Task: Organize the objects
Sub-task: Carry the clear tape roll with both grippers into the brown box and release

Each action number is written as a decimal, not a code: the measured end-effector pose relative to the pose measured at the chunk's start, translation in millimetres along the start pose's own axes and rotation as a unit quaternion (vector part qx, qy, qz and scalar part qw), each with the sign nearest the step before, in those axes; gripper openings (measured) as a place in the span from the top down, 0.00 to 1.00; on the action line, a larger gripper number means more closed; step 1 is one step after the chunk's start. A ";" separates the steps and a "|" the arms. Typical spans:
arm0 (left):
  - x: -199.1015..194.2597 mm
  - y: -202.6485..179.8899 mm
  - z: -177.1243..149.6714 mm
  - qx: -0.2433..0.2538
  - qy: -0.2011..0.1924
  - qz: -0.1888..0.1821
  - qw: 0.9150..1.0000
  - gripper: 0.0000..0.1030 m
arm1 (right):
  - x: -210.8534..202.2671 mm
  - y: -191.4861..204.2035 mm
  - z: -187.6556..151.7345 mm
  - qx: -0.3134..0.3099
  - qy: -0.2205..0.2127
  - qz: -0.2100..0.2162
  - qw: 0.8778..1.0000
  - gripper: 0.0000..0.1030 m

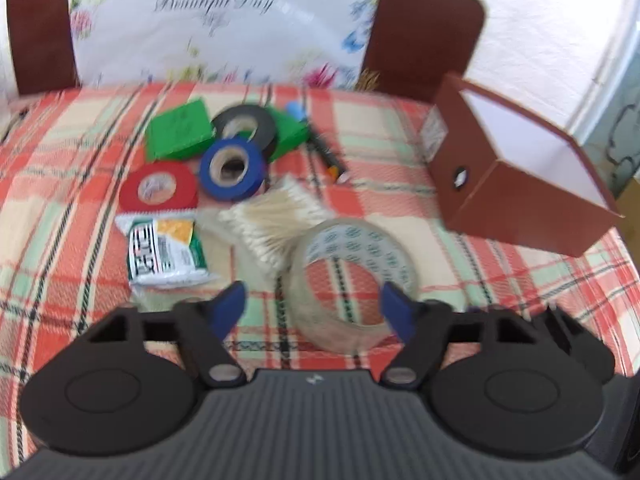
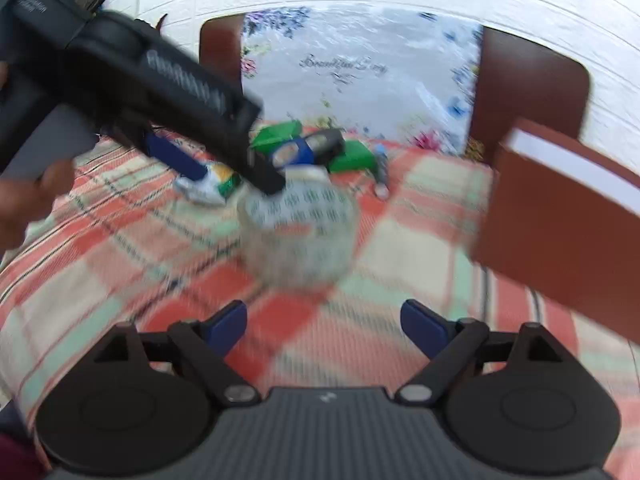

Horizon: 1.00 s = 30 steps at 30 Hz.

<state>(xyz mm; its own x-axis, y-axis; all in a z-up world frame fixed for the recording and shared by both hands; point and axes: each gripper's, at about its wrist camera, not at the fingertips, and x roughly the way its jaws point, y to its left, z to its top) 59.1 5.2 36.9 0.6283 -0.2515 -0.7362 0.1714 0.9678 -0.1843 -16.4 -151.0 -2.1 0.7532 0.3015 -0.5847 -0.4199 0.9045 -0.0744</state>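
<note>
A clear tape roll (image 1: 348, 280) stands on the plaid cloth just ahead of my left gripper (image 1: 314, 310), which is open; its right fingertip (image 1: 396, 312) overlaps the roll's near rim. Behind it lie cotton swabs (image 1: 276, 220), a printed packet (image 1: 166, 254), red tape (image 1: 160, 190), blue tape (image 1: 232, 168), black tape (image 1: 248, 124), green pads (image 1: 180, 130) and pens (image 1: 326, 156). A brown box (image 1: 516, 176), open and white inside, sits at the right. My right gripper (image 2: 324, 326) is open and empty over the cloth, short of the clear roll (image 2: 298, 228); the left gripper (image 2: 224, 148) reaches in from the left.
A brown chair back (image 1: 424, 32) draped with a floral "Beautiful Day" cloth (image 1: 216, 20) stands behind the plaid surface (image 1: 60, 160). A white wall (image 1: 560, 20) is beyond. The brown box (image 2: 560, 208) looms close at the right in the right wrist view.
</note>
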 end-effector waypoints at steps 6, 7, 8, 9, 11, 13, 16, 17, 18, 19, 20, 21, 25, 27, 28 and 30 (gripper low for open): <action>30.1 2.6 3.3 -0.019 0.046 0.001 0.999 0.71 | 58.3 9.8 33.8 -0.027 0.011 0.027 0.999 0.10; 26.5 -1.6 2.1 -0.011 0.043 0.006 0.999 0.71 | 61.6 11.3 33.8 -0.023 0.013 0.022 0.999 0.10; 21.5 -8.4 -0.2 0.003 0.042 0.007 0.999 0.71 | 59.2 12.2 32.3 -0.019 0.010 0.017 1.000 0.10; 15.7 -14.2 -2.2 0.016 0.040 0.000 0.999 0.71 | 52.9 11.7 30.1 -0.016 0.005 0.012 1.000 0.10; 3.3 -28.2 -1.4 0.036 0.033 -0.023 0.999 0.71 | 32.1 11.3 22.2 -0.017 -0.013 -0.011 1.000 0.10; -11.8 -50.3 6.3 0.061 0.012 -0.046 0.997 0.71 | 8.2 10.1 15.4 -0.034 -0.049 -0.055 0.997 0.10; -30.0 -92.1 27.7 0.106 -0.039 -0.075 0.991 0.71 | -22.5 -4.5 19.0 -0.057 -0.110 -0.135 0.983 0.10; -32.9 -106.7 36.8 0.118 -0.053 -0.086 0.988 0.71 | -30.2 -14.5 22.8 -0.056 -0.125 -0.159 0.978 0.10; -34.1 -121.2 45.3 0.129 -0.063 -0.096 0.985 0.71 | -36.0 -27.3 27.4 -0.050 -0.137 -0.180 0.973 0.10; -33.3 -135.5 53.9 0.137 -0.070 -0.107 0.982 0.71 | -40.6 -41.6 31.0 -0.042 -0.145 -0.197 0.969 0.10; -29.2 -150.2 61.5 0.142 -0.076 -0.120 0.980 0.71 | -44.7 -55.7 33.0 -0.032 -0.150 -0.213 0.965 0.10; -25.0 -163.3 68.3 0.145 -0.078 -0.134 0.977 0.71 | -48.1 -69.9 33.8 -0.020 -0.151 -0.229 0.961 0.10; -3.4 -213.8 85.1 0.171 -0.076 -0.165 0.968 0.71 | -52.4 -129.8 33.2 0.030 -0.143 -0.271 0.951 0.10; 9.0 -235.2 90.8 0.186 -0.073 -0.170 0.965 0.71 | -53.5 -155.1 30.4 0.044 -0.139 -0.288 0.946 0.10; 16.5 -244.5 93.9 0.191 -0.069 -0.172 0.964 0.71 | -53.2 -166.9 28.9 0.049 -0.136 -0.295 0.944 0.10; 31.0 -262.5 98.8 0.197 -0.058 -0.173 0.963 0.71 | -50.1 -189.1 24.8 0.058 -0.128 -0.305 0.942 0.10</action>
<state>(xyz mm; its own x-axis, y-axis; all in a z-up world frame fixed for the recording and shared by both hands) 108.6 -257.8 126.8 0.5578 -0.5803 -0.5934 0.6461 0.7524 -0.1284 37.8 -329.6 61.4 0.9400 -0.2355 -0.2467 0.1773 0.9553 -0.2364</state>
